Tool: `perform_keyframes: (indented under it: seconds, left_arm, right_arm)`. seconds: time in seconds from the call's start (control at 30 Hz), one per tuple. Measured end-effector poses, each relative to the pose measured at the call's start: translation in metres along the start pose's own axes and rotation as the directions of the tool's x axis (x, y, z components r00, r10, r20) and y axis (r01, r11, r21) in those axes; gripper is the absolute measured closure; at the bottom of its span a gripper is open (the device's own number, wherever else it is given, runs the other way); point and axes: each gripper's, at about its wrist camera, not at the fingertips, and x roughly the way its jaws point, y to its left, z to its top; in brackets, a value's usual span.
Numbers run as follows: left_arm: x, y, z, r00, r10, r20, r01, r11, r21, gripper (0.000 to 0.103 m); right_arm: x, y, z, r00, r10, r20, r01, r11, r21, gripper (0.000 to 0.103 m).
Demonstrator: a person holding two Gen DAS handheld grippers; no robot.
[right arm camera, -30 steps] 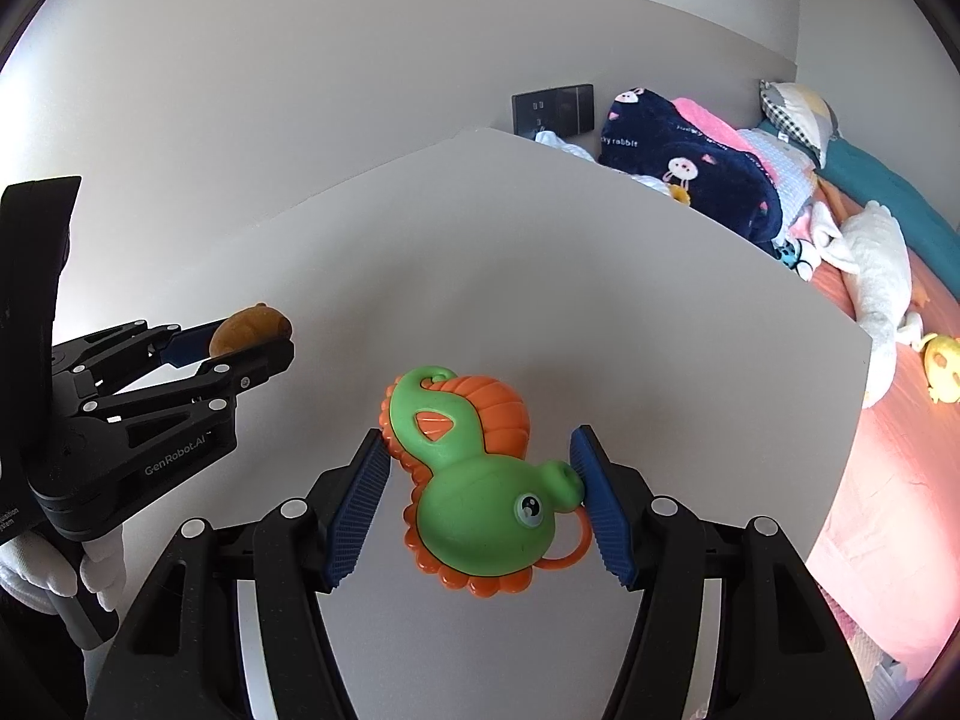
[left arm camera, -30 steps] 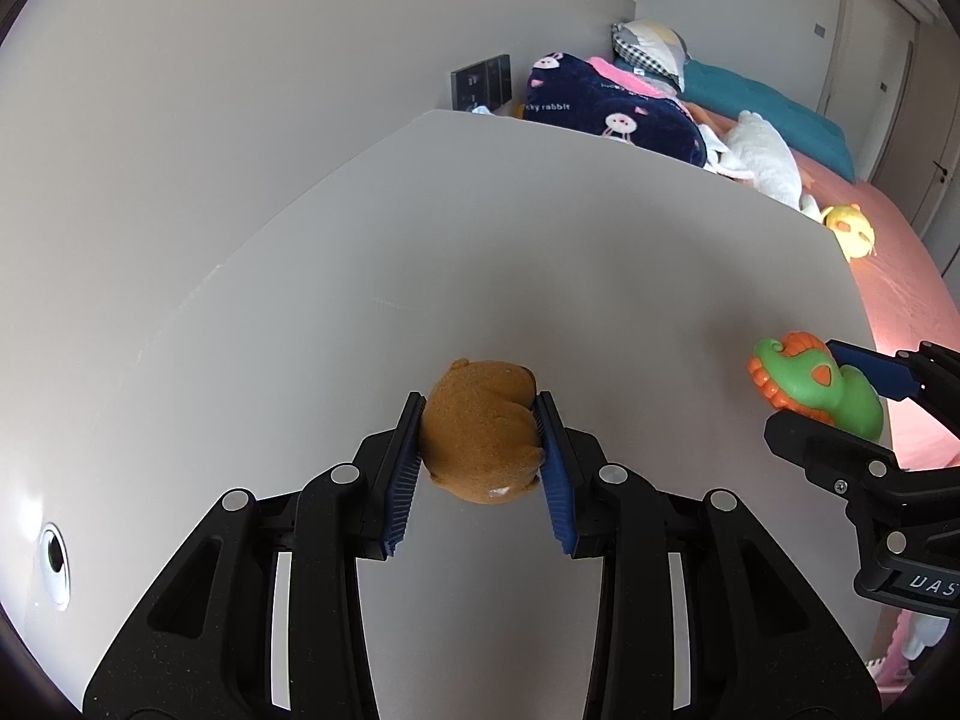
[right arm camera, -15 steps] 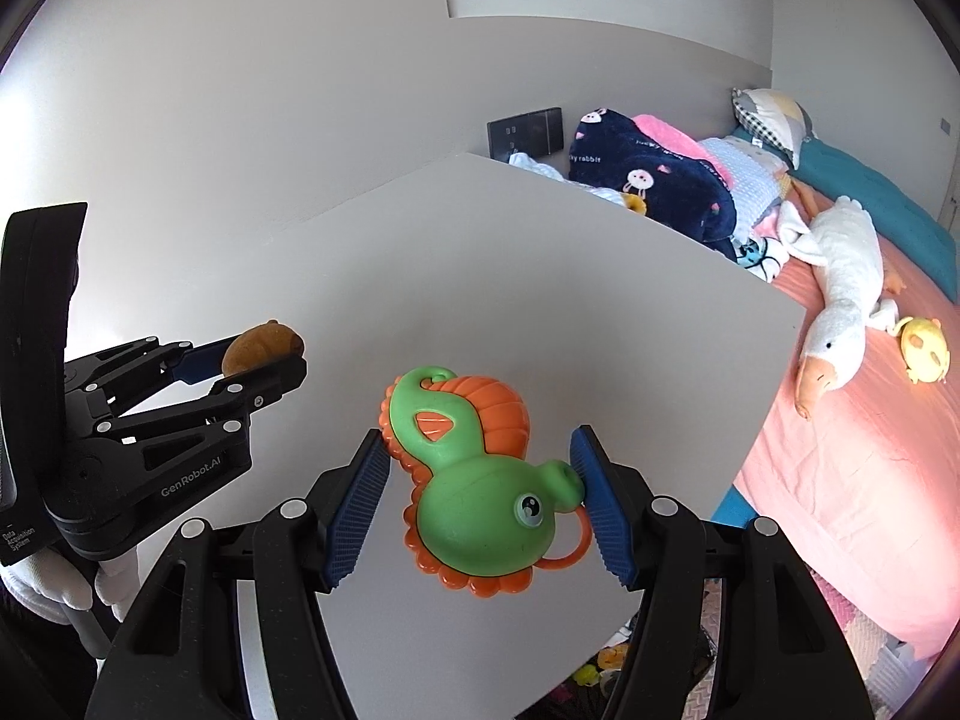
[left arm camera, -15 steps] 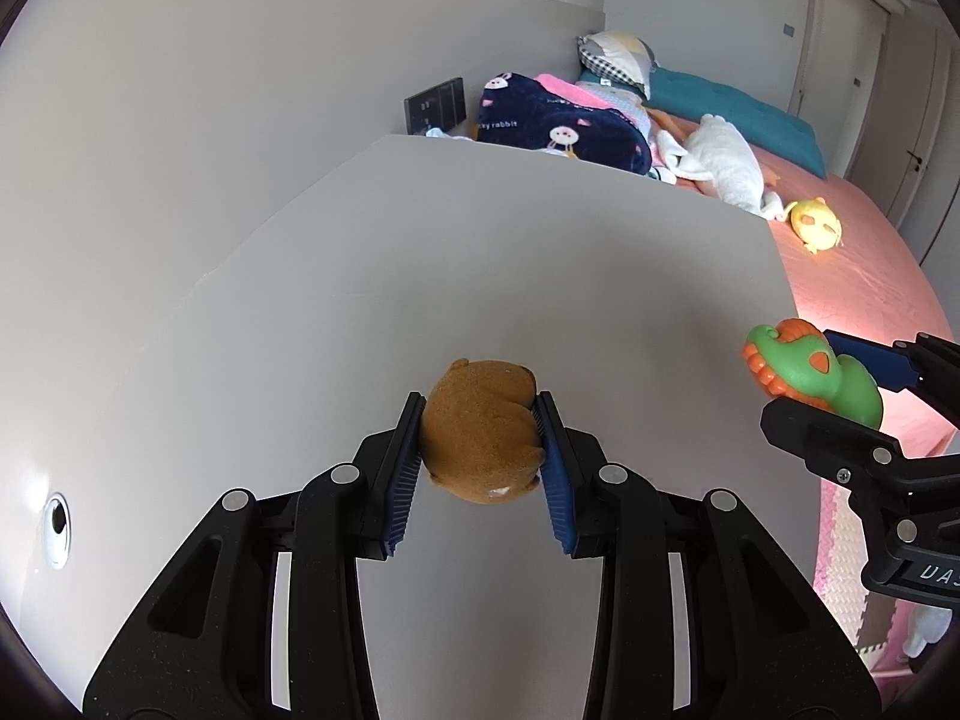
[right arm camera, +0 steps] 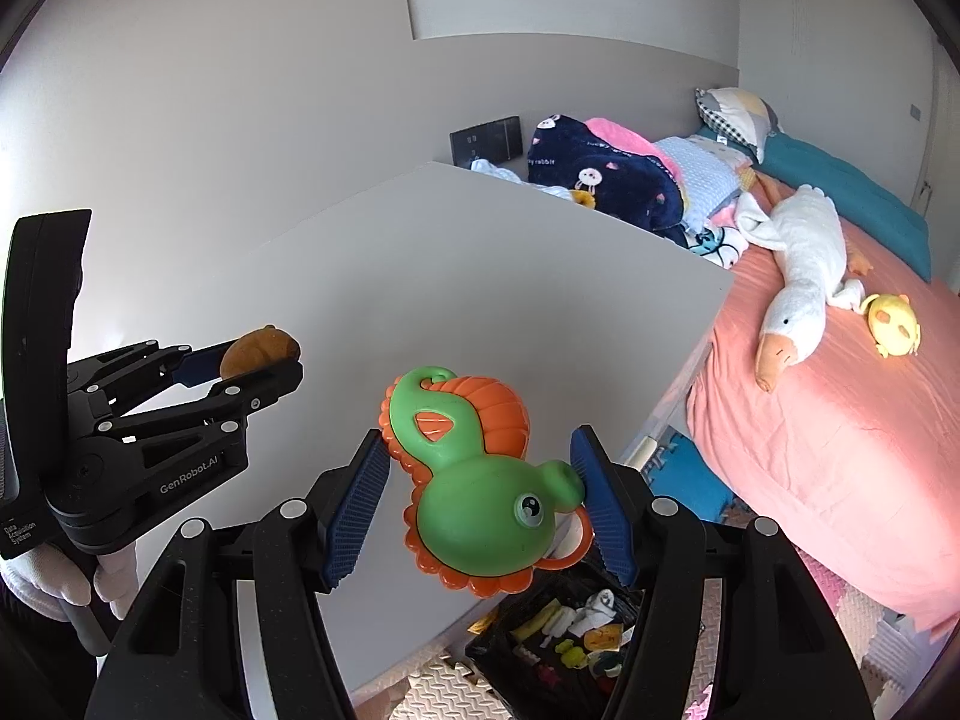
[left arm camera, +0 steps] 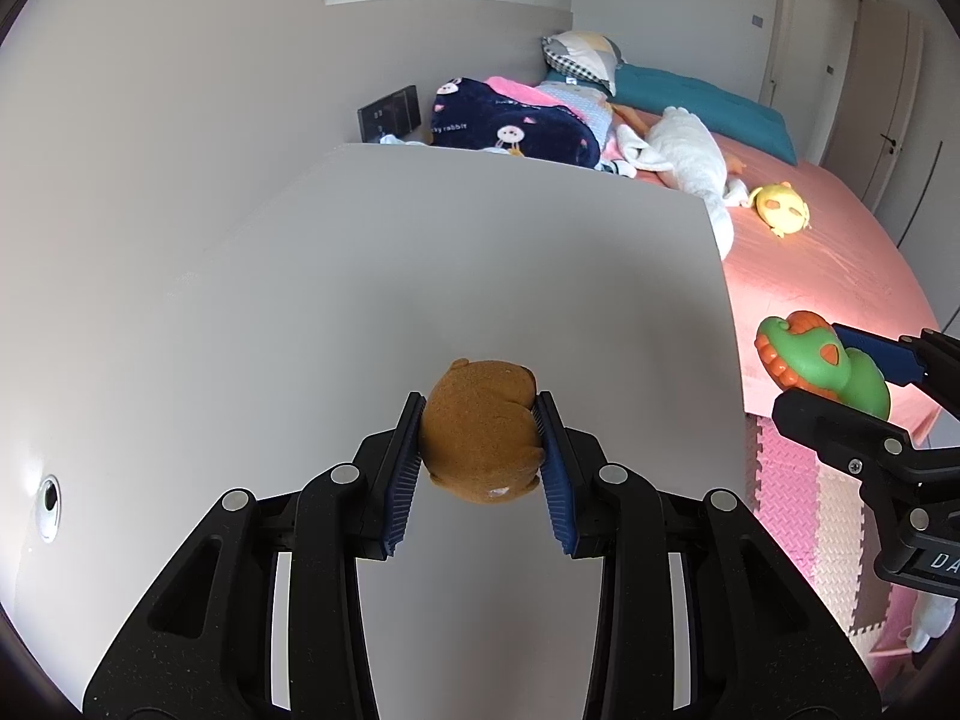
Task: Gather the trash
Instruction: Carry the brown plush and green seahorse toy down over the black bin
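My left gripper [left arm camera: 480,456] is shut on a small brown plush toy [left arm camera: 480,444], held in the air above the white table [left arm camera: 420,276]. Its blue pads press both sides of the toy. My right gripper [right arm camera: 480,480] is shut on a green and orange plastic toy [right arm camera: 474,480] with a painted eye, held past the table's right front corner. In the right wrist view the left gripper [right arm camera: 264,369] appears at the left with the brown toy [right arm camera: 258,348]. The left wrist view shows the right gripper [left arm camera: 852,384] and green toy [left arm camera: 810,366] at the right edge.
A black bin [right arm camera: 576,630] with several bits of rubbish stands on the foam floor mats [right arm camera: 456,690] below the table's corner. A bed with a pink cover [right arm camera: 840,420] lies to the right, with a white goose plush [right arm camera: 798,276], a yellow chick plush [right arm camera: 894,315] and a navy blanket [right arm camera: 600,180].
Both grippers have travelled toward the table's right edge and risen slightly, toys still held. The bed, floor mats and black bin have come into view beyond the table corner.
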Motion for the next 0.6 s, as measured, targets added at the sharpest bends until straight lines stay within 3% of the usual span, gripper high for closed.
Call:
perform_keyframes:
  seconds: [0.6]
  left_arm:
    - [-0.017, -0.062, -0.012, 0.998, -0.066, 0.004, 0.065, 0.996, 0.06, 0.067]
  right_arm:
    - [-0.051, -0.044, -0.044, 0.998, -0.06, 0.035, 0.058, 0.996, 0.073, 0.039]
